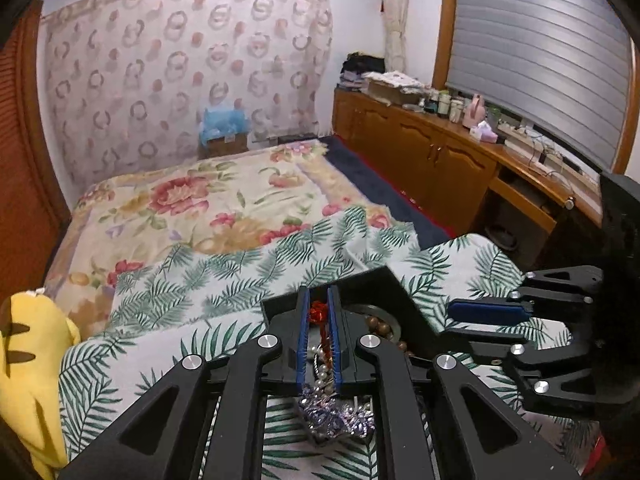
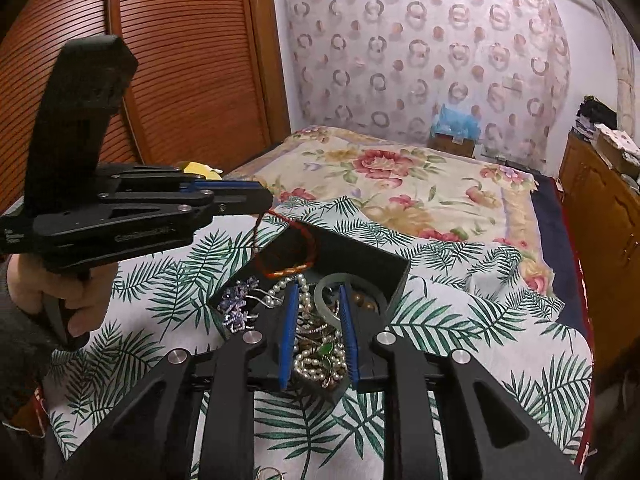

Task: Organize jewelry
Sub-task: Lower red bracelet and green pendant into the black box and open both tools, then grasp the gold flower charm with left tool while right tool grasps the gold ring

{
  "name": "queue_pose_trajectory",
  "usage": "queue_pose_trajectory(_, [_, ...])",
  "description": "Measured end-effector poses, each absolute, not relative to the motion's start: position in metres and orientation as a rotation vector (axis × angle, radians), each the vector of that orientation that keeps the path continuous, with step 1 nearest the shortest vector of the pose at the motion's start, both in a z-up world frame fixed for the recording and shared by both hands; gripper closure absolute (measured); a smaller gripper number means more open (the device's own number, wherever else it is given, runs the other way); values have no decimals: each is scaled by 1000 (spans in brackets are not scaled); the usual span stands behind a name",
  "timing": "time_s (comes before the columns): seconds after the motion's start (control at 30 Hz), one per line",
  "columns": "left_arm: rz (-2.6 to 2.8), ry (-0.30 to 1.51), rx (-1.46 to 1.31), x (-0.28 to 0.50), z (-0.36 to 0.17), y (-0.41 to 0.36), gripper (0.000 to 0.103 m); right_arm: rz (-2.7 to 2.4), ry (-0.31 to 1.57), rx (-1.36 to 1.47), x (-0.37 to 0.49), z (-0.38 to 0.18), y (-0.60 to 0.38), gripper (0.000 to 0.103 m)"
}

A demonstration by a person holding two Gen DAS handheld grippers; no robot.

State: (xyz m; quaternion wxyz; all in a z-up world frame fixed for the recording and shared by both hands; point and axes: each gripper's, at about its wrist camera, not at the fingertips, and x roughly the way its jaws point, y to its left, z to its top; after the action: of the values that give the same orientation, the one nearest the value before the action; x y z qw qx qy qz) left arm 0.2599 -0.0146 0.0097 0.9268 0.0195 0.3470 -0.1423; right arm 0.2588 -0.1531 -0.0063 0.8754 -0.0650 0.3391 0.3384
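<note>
A black open box lies on a palm-leaf cloth on the bed. It holds a tangle of pearls, a pale green bangle, brown beads and a purple beaded piece. My left gripper hangs over the box's far left corner, shut on a red cord bracelet whose loop dangles into the box. In the left wrist view the red cord shows between the nearly closed blue pads of that left gripper. My right gripper is low over the pile, jaws apart, pressing on nothing.
A person's hand grips the left tool's handle. A yellow plush toy lies at the bed's left edge. A floral bedspread stretches beyond the cloth. A wooden cabinet with clutter runs along the right wall.
</note>
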Motion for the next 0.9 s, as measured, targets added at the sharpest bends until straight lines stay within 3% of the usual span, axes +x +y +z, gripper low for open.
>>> queue_pose_trajectory(0.17, [-290,715,28,251,7,-12,73,698,706,-110,244,-7,-163,80])
queue_pose_trajectory(0.3, [-292,713,33,236,7,-10,67,690,704,-103,227,-10,-171,80])
queue_pose_trajectory(0.37, [-291,709,38,227,7,-9,58,688,711,-99,217,-14,-175,80])
queue_pose_trajectory(0.43, [-292,707,42,217,6,-6,55,687,724,-100,207,-19,-177,79])
queue_pose_trajectory(0.53, [-286,722,32,200,1,-1,54,681,741,-110,195,-27,-178,68])
queue_pose_trajectory(0.9, [-244,806,3,149,-37,24,49,680,843,-183,166,-67,-175,67])
